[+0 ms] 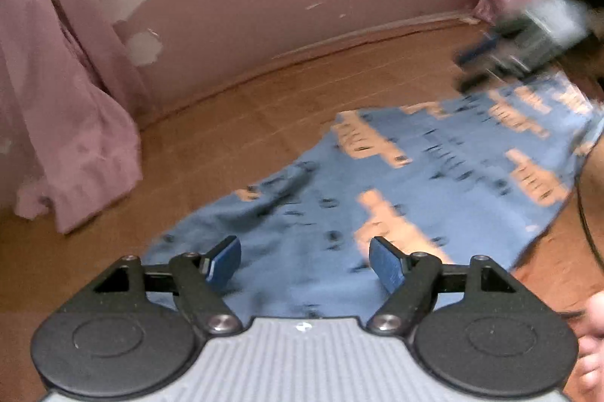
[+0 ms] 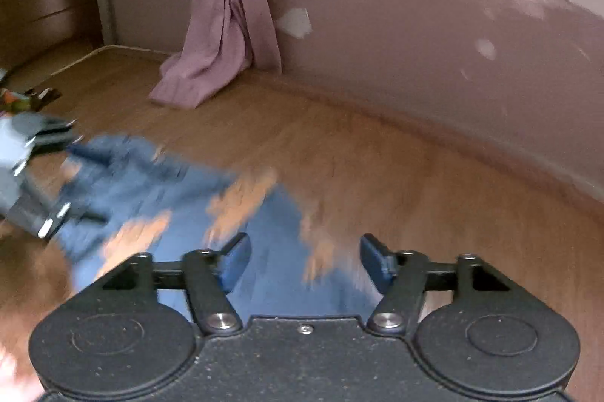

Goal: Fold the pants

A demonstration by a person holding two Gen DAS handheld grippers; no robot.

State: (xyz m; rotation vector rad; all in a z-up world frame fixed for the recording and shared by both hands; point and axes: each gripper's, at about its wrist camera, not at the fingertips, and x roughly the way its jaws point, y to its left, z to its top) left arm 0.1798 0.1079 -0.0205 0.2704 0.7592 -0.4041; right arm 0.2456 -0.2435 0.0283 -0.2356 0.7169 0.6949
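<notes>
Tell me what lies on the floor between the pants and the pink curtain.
Nothing: in the left wrist view, only bare wooden floor separates the pants from the pink curtain.

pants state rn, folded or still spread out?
Spread. The pants lie mostly flat on the floor, no completed fold visible; one end is rumpled. Left gripper and right gripper are open, holding nothing.
</notes>
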